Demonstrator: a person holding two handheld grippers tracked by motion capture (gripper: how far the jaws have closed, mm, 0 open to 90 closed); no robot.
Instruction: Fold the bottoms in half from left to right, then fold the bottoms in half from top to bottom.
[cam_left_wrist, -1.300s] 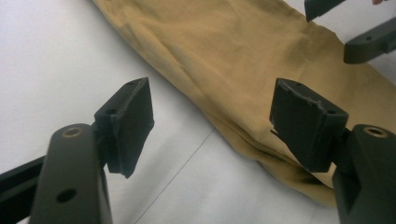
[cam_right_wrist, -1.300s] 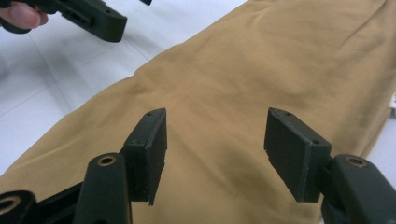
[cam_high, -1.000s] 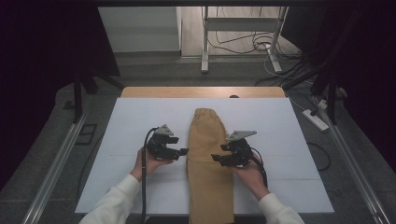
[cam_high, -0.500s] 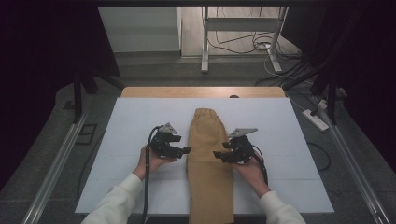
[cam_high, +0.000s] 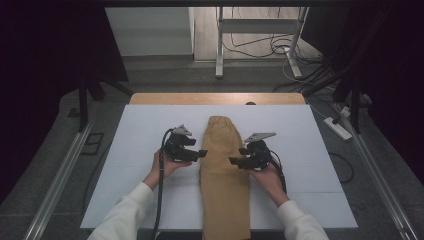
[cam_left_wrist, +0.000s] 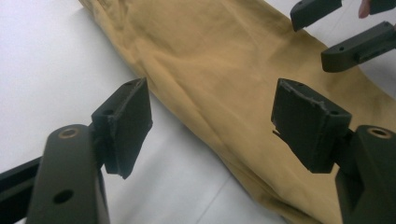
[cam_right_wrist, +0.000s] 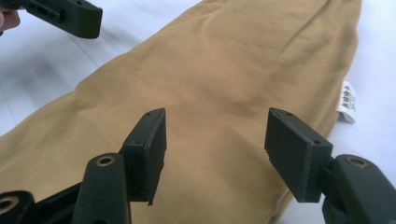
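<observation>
Two open claws (cam_high: 204, 153) (cam_high: 232, 161) flanking tan trousers (cam_high: 223, 175)

A white worktop (cam_high: 310, 150) with a strip of bare wood (cam_high: 215, 98) along its far edge stands on grey floor (cam_high: 390, 165). Beyond it, a white metal frame (cam_high: 260, 30) and loose cables (cam_high: 260, 50); a white power strip (cam_high: 338, 128) lies to the right; dark curtains (cam_high: 50, 60) flank both sides
</observation>
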